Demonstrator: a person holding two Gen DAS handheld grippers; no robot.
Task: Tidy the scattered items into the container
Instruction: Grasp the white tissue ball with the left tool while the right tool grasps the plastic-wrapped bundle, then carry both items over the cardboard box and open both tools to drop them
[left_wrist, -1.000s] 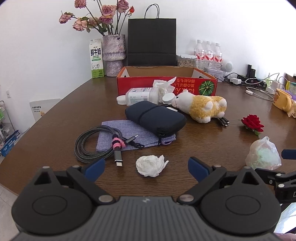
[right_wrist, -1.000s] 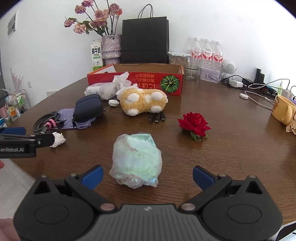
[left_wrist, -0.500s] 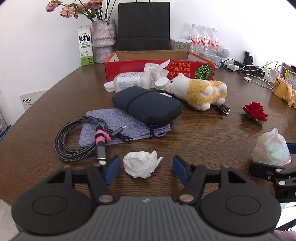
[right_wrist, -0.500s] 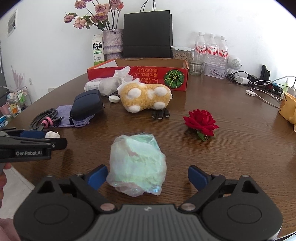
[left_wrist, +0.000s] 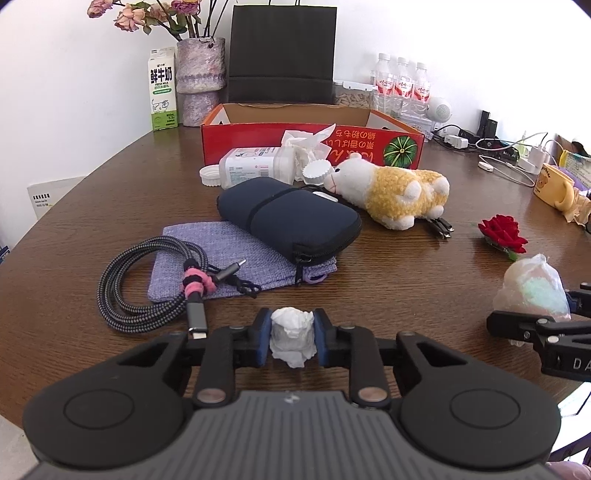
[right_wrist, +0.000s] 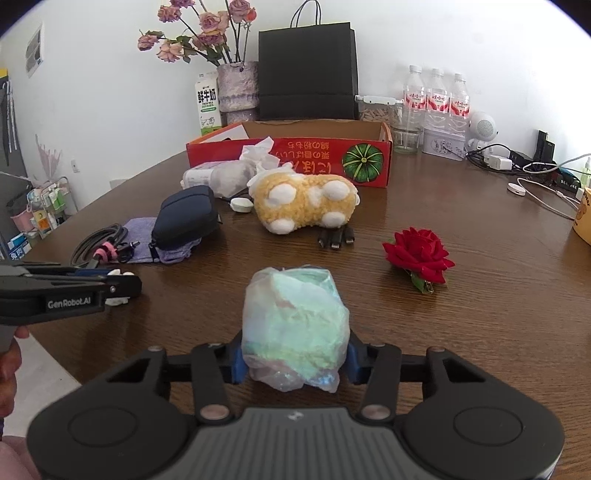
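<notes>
My left gripper (left_wrist: 291, 338) is closing, its blue pads pressing both sides of a crumpled white tissue (left_wrist: 291, 332) on the wooden table (left_wrist: 92, 206). My right gripper (right_wrist: 294, 360) is closing too, its pads against a clear bag of pale green stuff (right_wrist: 294, 325). Farther back lie a braided cable (left_wrist: 147, 284), a purple pouch (left_wrist: 214, 258), a navy case (left_wrist: 291, 218), a yellow plush sheep (left_wrist: 399, 192), a white bottle (left_wrist: 255, 168) and a red rose (right_wrist: 419, 253). The open red cardboard box (left_wrist: 314, 142) stands behind them.
A milk carton (left_wrist: 162, 92), a vase of dried roses (left_wrist: 199, 79), a black paper bag (left_wrist: 282, 55) and water bottles (left_wrist: 402, 85) line the back wall. Chargers and white cables (left_wrist: 498, 153) and a yellow mug (left_wrist: 554, 182) sit at the far right. A hand (right_wrist: 7, 365) holds the left gripper.
Both grippers' jaws have come together from wide open. The left pads now squeeze the tissue; the right pads now touch the bag. The left gripper moved slightly forward and down.
</notes>
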